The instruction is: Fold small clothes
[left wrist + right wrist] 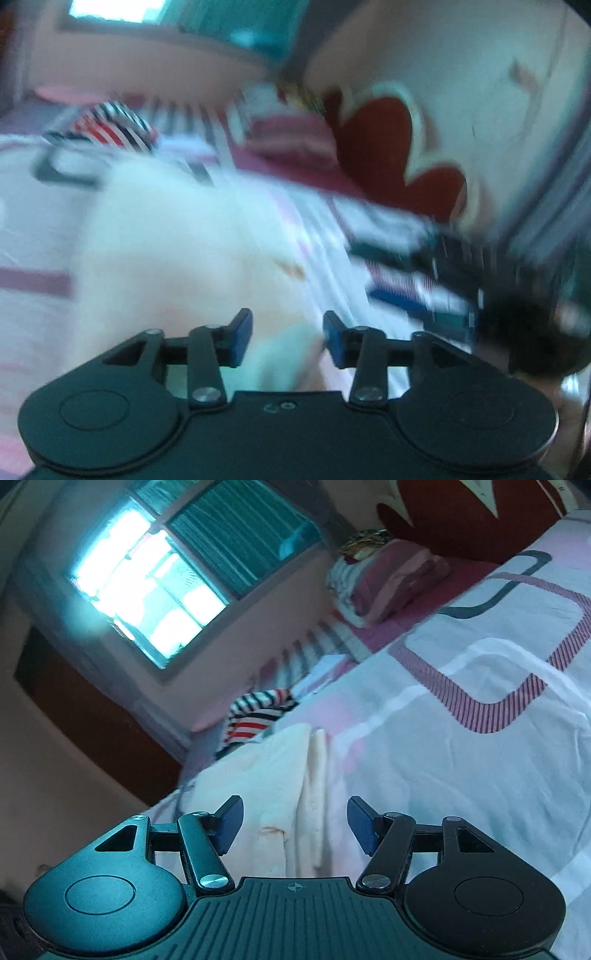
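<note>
A cream-white small garment lies on the patterned bedsheet, blurred by motion in the left wrist view. My left gripper is open just above its near part, holding nothing. In the right wrist view the same garment lies folded in layers on the bedsheet. My right gripper is open over its near edge, holding nothing. The right gripper also shows as a dark blurred shape in the left wrist view, to the right of the garment.
A striped red, white and black garment lies beyond the cream one, also in the left wrist view. A pile of folded pink clothes and bedding sits by the red-and-cream headboard. A window is on the far wall.
</note>
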`<state>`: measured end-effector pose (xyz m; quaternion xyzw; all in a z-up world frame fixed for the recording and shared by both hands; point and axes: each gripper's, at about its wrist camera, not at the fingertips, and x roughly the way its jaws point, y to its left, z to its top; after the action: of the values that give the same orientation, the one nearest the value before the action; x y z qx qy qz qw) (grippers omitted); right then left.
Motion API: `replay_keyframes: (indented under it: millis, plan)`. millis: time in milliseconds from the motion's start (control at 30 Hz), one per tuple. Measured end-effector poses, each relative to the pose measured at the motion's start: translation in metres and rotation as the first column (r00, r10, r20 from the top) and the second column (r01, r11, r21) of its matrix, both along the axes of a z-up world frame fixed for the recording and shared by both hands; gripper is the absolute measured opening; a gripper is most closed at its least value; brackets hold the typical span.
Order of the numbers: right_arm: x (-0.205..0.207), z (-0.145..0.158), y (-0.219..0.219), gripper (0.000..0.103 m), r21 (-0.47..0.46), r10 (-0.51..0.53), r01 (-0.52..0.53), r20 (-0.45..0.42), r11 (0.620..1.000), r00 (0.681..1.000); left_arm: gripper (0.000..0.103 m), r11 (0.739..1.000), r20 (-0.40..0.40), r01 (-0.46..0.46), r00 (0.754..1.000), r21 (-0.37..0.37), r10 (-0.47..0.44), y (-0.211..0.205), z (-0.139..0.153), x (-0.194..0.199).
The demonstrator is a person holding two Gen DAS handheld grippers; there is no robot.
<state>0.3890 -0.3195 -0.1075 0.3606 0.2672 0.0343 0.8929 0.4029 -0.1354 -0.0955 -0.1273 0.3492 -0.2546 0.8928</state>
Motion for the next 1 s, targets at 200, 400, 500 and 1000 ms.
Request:
replay_keyframes:
  millis: [200,400,500,1000]
  plan:
    - [0.013,-0.005,0.034,0.05,-0.026,0.096,-0.097,-0.024,0.995,0.995,0.049,0.978,-0.028,-0.209,0.977,0.02,0.209,0.07,-0.006,0.031]
    - [0.032,-0.024,0.052,0.05,-0.074,0.128,-0.136,-0.1,0.988,0.987,0.05,0.974,-0.126,-0.221,0.966,0.047,0.225,0.083,-0.034,0.044]
    - [0.037,-0.026,0.055,0.05,-0.092,0.135,-0.144,-0.104,0.985,0.985,0.051,0.975,-0.138,-0.218,0.965,0.049,0.223,0.092,-0.037,0.045]
    - [0.058,-0.032,0.067,0.012,-0.175,0.177,-0.196,-0.12,0.965,0.977,0.051,0.985,-0.105,-0.148,0.982,0.085,0.156,0.085,-0.027,0.077]
